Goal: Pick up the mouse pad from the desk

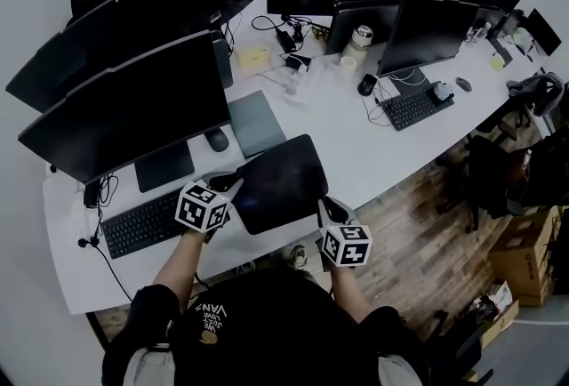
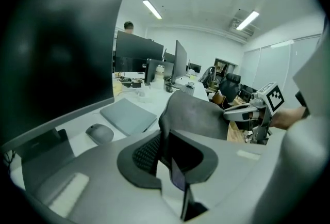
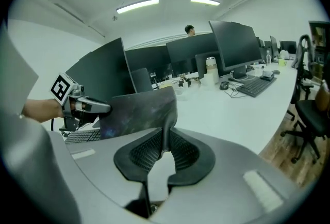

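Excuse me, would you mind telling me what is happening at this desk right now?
A person holds a tool in each hand. The left tool and the right tool are each shut on an opposite side of the dark mouse pad. The pad bends between them and looks raised off the white desk, beside the keyboard.

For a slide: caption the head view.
Left tool and right tool hold the mouse pad by its near corners above the desk.
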{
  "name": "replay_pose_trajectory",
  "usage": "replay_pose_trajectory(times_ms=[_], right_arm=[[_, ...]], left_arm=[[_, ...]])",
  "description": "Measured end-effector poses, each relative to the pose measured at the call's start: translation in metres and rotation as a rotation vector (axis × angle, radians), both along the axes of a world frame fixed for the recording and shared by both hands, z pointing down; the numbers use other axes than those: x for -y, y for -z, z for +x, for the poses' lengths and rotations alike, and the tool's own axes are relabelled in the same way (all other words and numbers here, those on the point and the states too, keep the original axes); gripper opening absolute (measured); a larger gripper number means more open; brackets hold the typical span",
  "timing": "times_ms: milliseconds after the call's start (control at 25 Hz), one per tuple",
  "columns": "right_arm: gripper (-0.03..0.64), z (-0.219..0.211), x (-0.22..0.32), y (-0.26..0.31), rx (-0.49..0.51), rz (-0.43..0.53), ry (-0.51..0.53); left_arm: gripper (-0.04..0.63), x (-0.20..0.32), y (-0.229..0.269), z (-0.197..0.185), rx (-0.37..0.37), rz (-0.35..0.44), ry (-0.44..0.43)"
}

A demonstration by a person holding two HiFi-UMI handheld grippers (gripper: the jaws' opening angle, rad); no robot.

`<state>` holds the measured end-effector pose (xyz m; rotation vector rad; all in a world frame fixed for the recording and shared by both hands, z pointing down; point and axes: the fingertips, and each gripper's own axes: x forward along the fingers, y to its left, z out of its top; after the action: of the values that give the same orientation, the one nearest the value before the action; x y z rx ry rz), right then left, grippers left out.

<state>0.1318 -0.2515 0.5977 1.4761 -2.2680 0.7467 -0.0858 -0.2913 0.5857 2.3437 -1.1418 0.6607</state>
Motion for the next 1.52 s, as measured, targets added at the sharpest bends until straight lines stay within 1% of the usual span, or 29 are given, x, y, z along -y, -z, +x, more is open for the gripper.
replay_pose_trajectory(times_ms=[160,360,440,720,880,1200,1520], right_arm=[[0.051,0.003,0.002,0.023,0.029,0.049,-0.001],[0.051,0.005,0.001,0.049,0.084,0.095,-0.003],[0.051,0.004,-0.001,0.056,0.095,0.110,0.001],[0.049,0.003,-0.008,0.080,0.100,0.147,0.018],[0.048,0.008,-0.009,0.087,0.096,0.159,0.009],[0.046,0.014,-0.013,0.091,0.096,0.155,-0.003],[0.044,0.011,-0.011,0.081,0.093,0.136,0.000]], left_arm=[[0.046,0.000,0.020,0.000,-0.039,0.039,0.019],[0.046,-0.001,0.040,-0.005,-0.123,0.044,0.079],[0.046,-0.004,0.046,-0.007,-0.147,0.045,0.090],[0.046,-0.013,0.063,-0.003,-0.162,0.062,0.079],[0.046,-0.017,0.068,0.000,-0.170,0.070,0.073],[0.046,-0.021,0.079,0.006,-0.158,0.080,0.056],[0.046,-0.024,0.077,0.009,-0.149,0.077,0.043]])
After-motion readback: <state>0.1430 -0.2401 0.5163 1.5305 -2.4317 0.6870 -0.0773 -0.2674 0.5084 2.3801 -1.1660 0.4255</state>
